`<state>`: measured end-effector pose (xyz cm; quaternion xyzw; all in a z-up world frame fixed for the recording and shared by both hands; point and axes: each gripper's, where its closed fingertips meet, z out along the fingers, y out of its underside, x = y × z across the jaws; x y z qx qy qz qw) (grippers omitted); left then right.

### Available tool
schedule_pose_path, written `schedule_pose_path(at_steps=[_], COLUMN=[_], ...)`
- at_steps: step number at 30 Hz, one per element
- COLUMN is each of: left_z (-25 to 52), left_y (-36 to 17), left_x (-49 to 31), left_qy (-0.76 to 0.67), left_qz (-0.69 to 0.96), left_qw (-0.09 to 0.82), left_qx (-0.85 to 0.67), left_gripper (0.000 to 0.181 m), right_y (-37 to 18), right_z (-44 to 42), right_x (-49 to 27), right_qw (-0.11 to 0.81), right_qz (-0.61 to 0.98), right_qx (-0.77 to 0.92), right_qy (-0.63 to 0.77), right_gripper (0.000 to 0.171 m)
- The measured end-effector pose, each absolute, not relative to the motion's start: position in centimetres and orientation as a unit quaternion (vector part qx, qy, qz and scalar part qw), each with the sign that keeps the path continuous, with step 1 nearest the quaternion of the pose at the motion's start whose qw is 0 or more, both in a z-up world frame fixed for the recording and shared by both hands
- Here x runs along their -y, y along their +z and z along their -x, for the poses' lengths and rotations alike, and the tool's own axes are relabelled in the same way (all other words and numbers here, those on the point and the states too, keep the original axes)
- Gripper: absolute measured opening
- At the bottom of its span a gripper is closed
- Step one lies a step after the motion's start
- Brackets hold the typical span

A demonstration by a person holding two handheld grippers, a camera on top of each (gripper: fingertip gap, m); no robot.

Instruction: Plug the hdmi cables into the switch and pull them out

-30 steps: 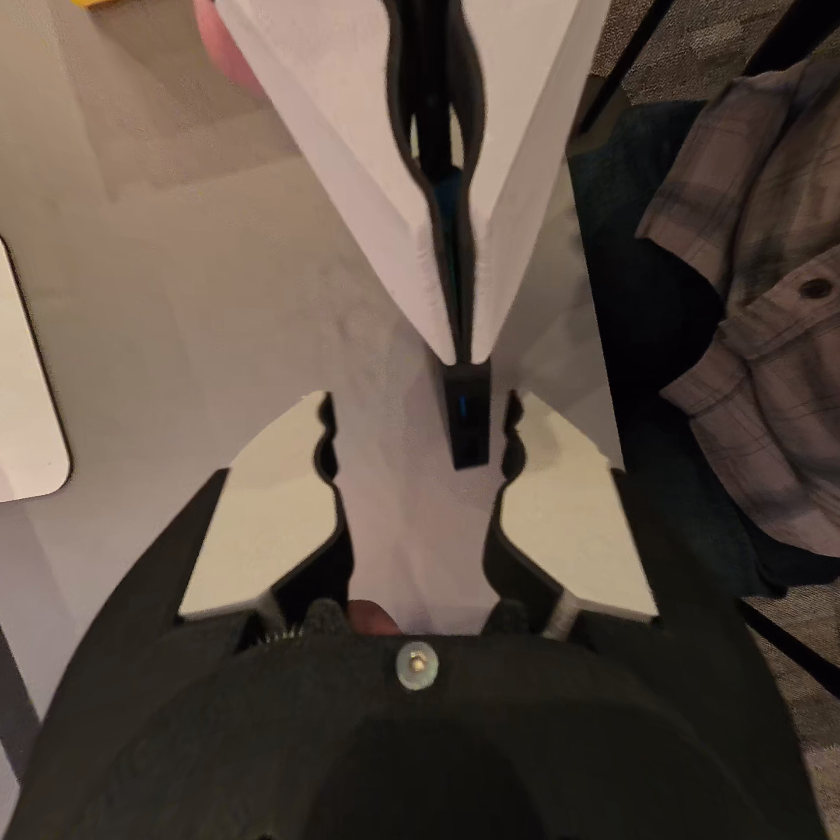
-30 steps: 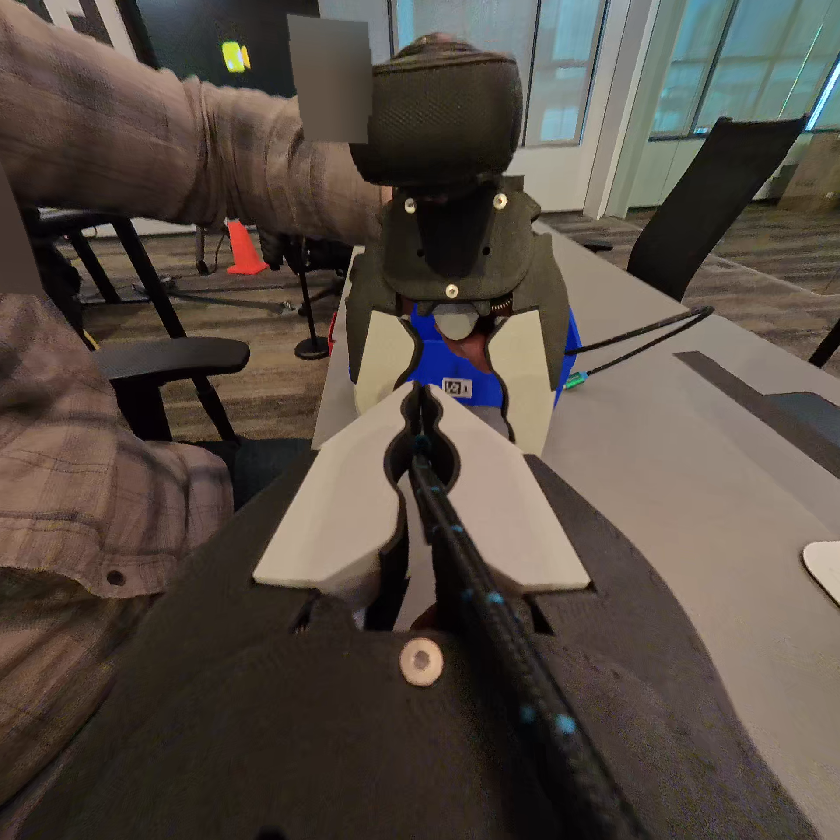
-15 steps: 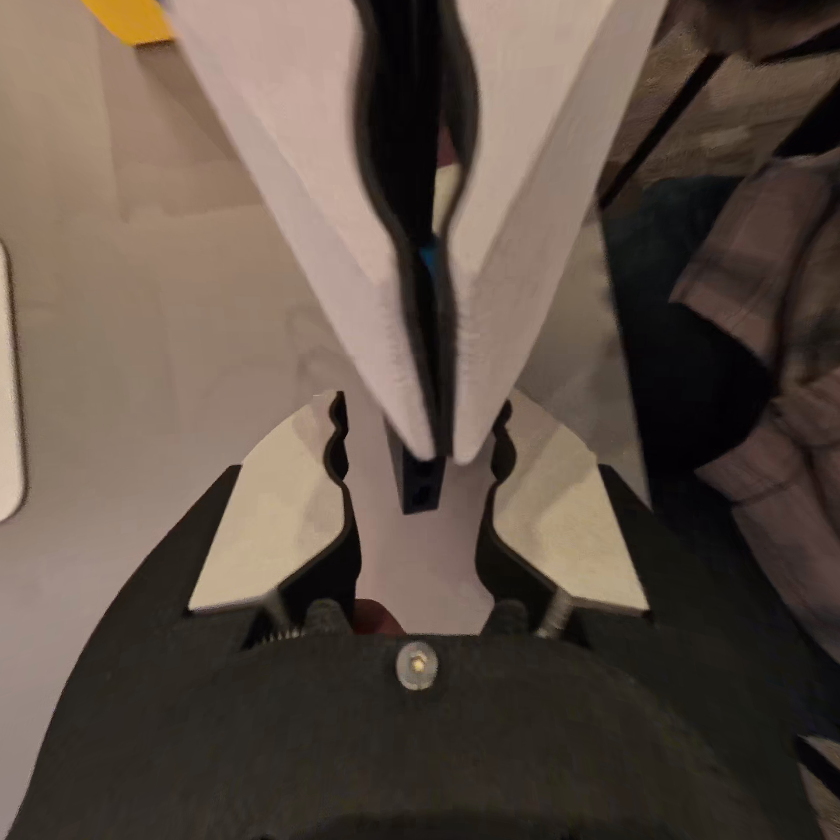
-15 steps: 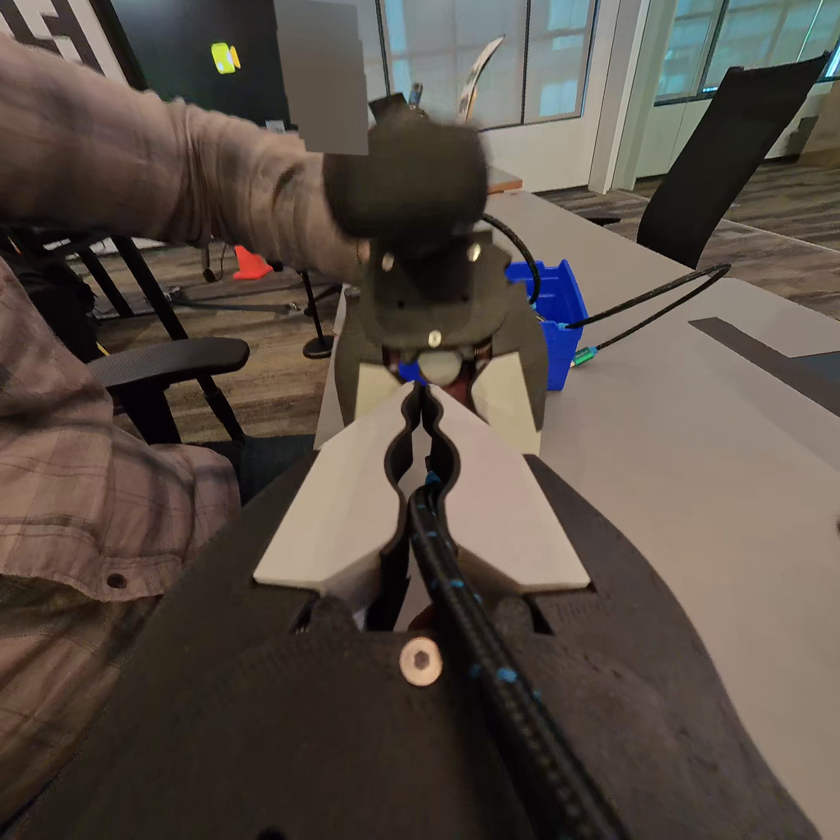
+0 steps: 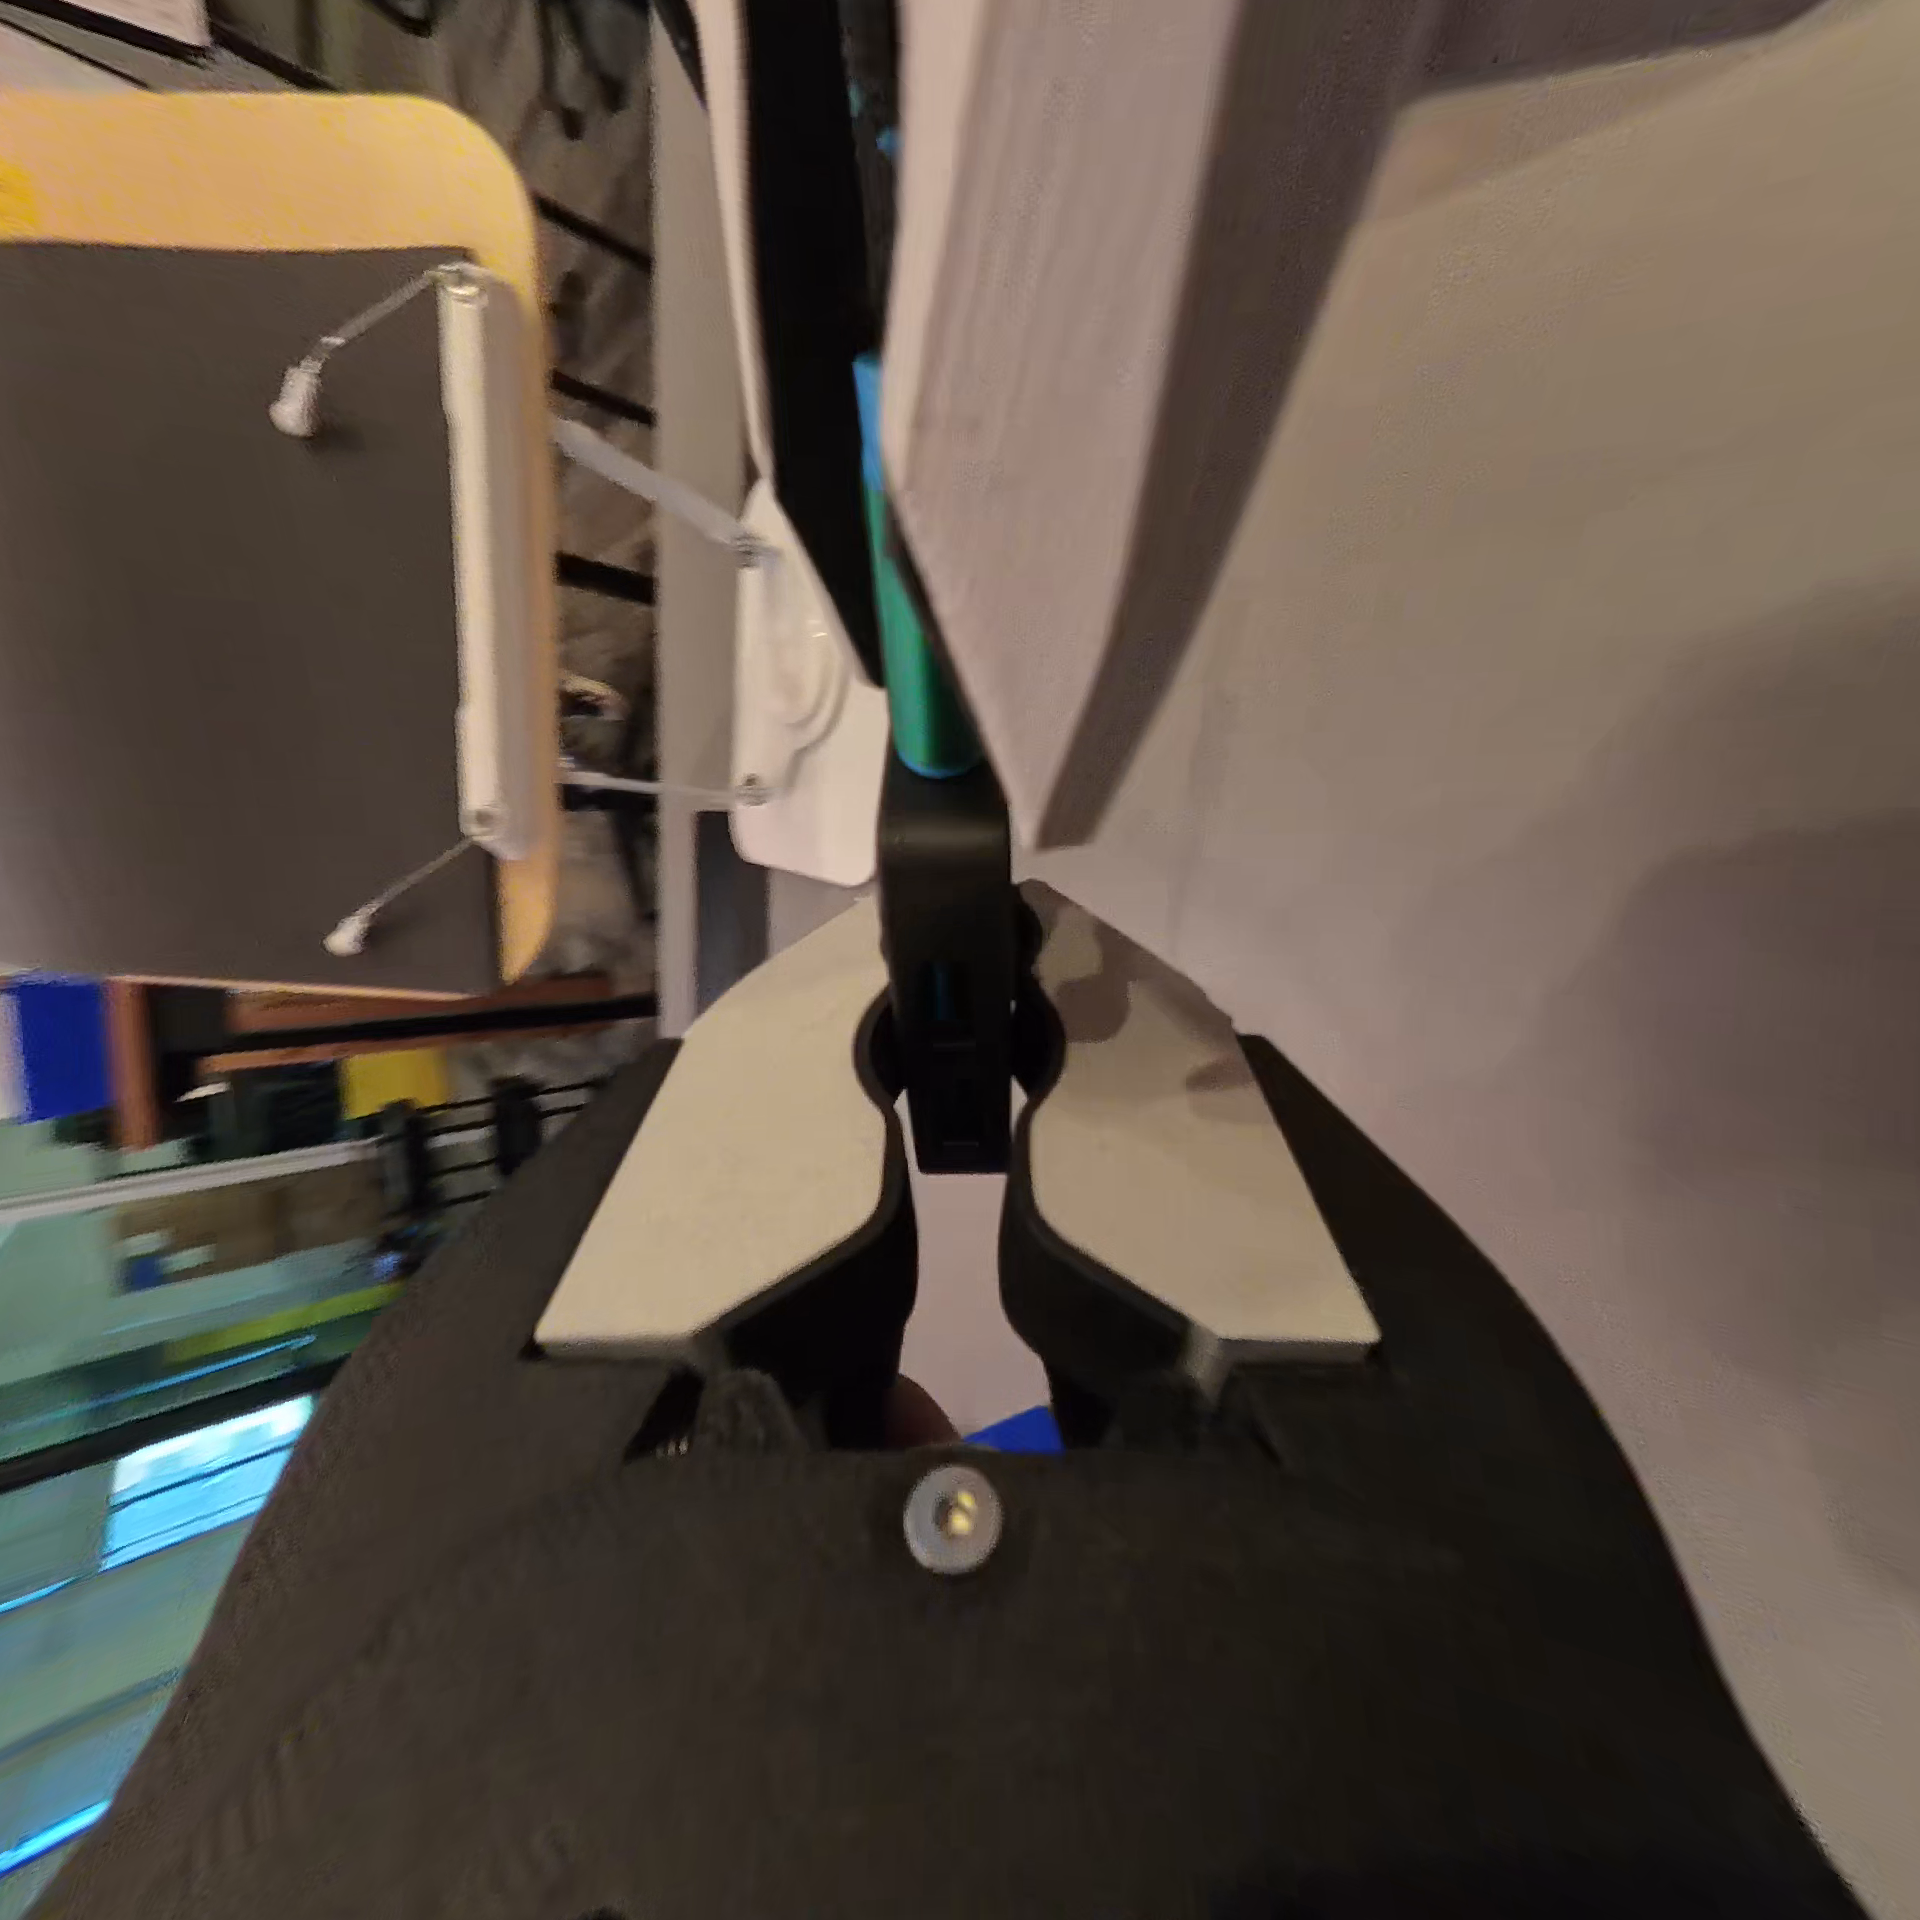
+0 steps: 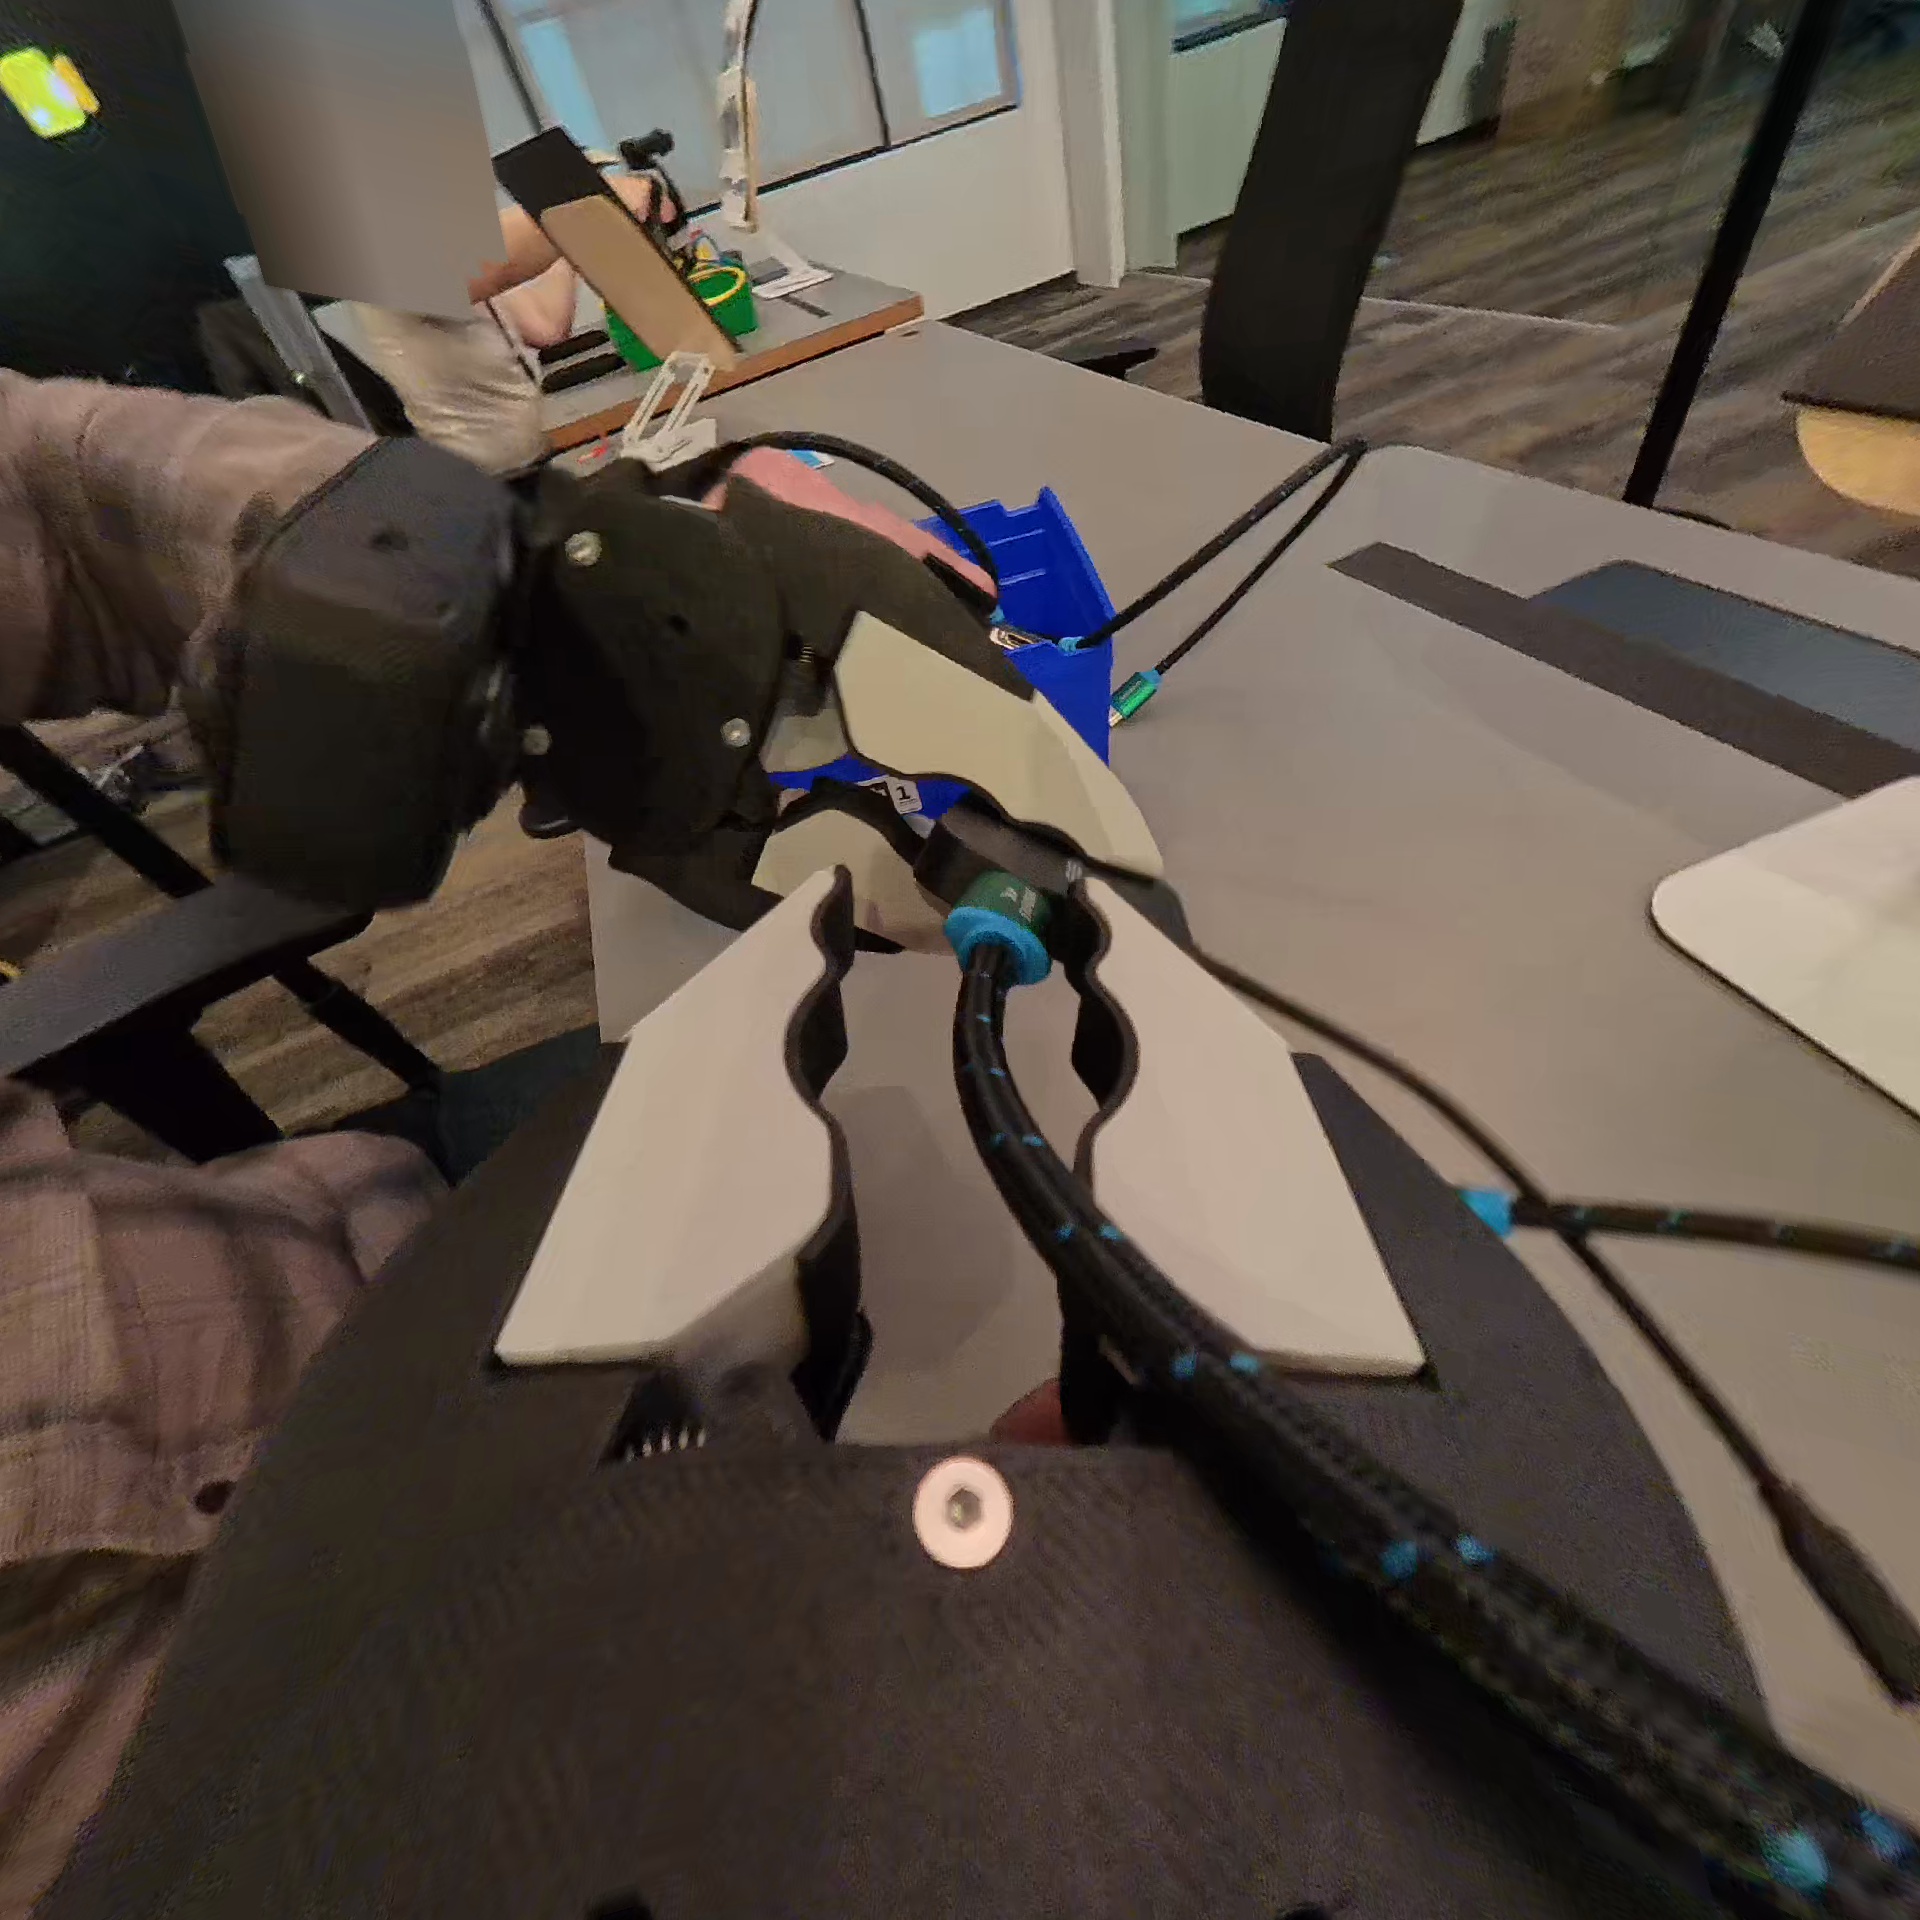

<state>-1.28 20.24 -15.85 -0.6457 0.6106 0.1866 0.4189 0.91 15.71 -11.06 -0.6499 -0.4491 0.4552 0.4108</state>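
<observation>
In the right wrist view, my left gripper [image 6: 997, 831] is turned on its side and shut on the small black switch [image 6: 987, 836]. A green HDMI plug [image 6: 1006, 902] with a blue collar sits in the switch. Its black braided cable [image 6: 1039, 1174] runs back between the fingers of my right gripper [image 6: 961, 914], which is open and rests loosely around it. In the left wrist view, my left gripper [image 5: 951, 914] clamps the switch [image 5: 951, 1091], with the green plug [image 5: 920, 665] entering it from above. The right gripper's white fingers [image 5: 1091, 416] loom close.
A blue bin [image 6: 1049, 613] stands on the grey table [image 6: 1403, 831] behind the left gripper. A second cable's green plug [image 6: 1132, 696] lies beside it. A thin black lead [image 6: 1621, 1299] and another braided cable [image 6: 1714, 1226] cross at right. A white pad [image 6: 1818, 914] lies far right. The left gripper's tips are roughly 7 cm from the right gripper's.
My left gripper has closed on the switch and rolled onto its side. My right gripper has opened and let go of the cable, and the plug now shows beyond its fingertips.
</observation>
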Motion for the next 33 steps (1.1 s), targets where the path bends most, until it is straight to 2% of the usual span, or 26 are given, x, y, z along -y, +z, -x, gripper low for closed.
schedule_pose_path(at_steps=[7, 11, 13, 23, 27, 30, 33], left_z=[2.2, 2.3, 2.2, 1.8, 1.6, 1.6, 0.9], left_y=[-13.2, -12.5, -12.4, -12.5, -12.4, -12.5, -11.9], left_x=[-21.7, -22.1, -22.1, -22.1, -21.7, -21.1, -19.7], left_qy=[0.319, 0.345, 0.346, 0.315, 0.265, 0.248, 0.154], left_qz=[0.586, 0.569, 0.568, 0.575, 0.592, 0.581, 0.605], left_qw=[0.453, 0.458, 0.461, 0.461, 0.46, 0.447, 0.443], left_qx=[-0.592, -0.589, -0.587, -0.598, -0.607, -0.633, -0.643], left_gripper=[0.013, 0.013, 0.013, 0.014, 0.028, 0.046, 0.059], right_y=[-11.0, -10.0, -10.0, -9.9, -9.7, -9.7, -9.9], right_z=[-0.8, -0.7, -0.8, -1.0, -1.3, -1.5, -1.5], right_x=[-16.8, -17.1, -17.3, -17.5, -17.2, -16.9, -16.5], right_qw=[0.422, 0.431, 0.441, 0.48, 0.483, 0.483, 0.479], right_qz=[0.682, 0.674, 0.674, 0.646, 0.629, 0.62, 0.611], right_qx=[0.397, 0.361, 0.358, 0.383, 0.398, 0.409, 0.426], right_qy=[0.446, 0.478, 0.471, 0.454, 0.461, 0.464, 0.465], right_gripper=[0.019, 0.028, 0.02, 0.019, 0.019, 0.019, 0.019])
